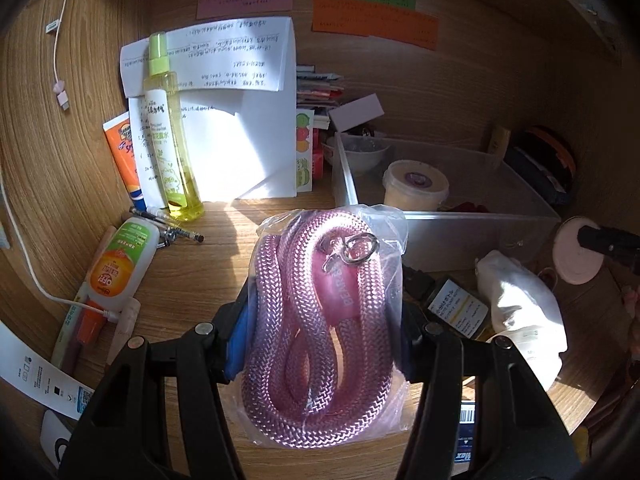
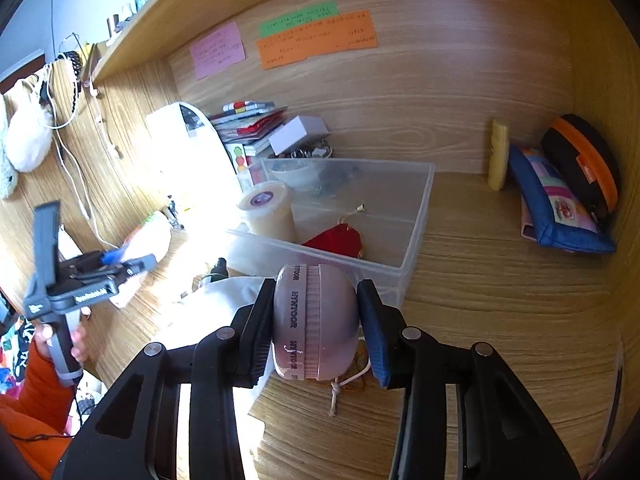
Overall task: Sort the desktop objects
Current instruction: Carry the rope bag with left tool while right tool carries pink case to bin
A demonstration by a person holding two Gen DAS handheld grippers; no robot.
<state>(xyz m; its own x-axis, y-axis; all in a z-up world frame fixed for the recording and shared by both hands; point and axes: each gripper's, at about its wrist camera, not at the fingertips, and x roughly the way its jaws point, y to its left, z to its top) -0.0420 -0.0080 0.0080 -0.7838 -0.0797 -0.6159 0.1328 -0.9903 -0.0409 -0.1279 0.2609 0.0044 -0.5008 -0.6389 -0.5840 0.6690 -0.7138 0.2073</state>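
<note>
My left gripper (image 1: pixel 320 320) is shut on a clear bag of coiled pink rope (image 1: pixel 320 320) with a metal ring, held above the wooden desk. My right gripper (image 2: pixel 316 328) is shut on a round pink case (image 2: pixel 316 328) with printed lettering, held just in front of the clear plastic bin (image 2: pixel 416 240). The same pink case (image 1: pixel 576 252) and the right gripper's tip show at the right in the left wrist view. The bin (image 1: pixel 460 232) holds a cream lidded tub (image 1: pixel 416 188), a white bowl and a red pouch (image 2: pixel 336 240).
A yellow spray bottle (image 1: pixel 172 140), an orange tube (image 1: pixel 124 160), an OFF bottle (image 1: pixel 120 264), pens and papers stand at the left. A white cloth (image 1: pixel 520 308) and a dark bottle (image 1: pixel 456 308) lie by the bin. Pouches (image 2: pixel 560 200) lean in the right corner.
</note>
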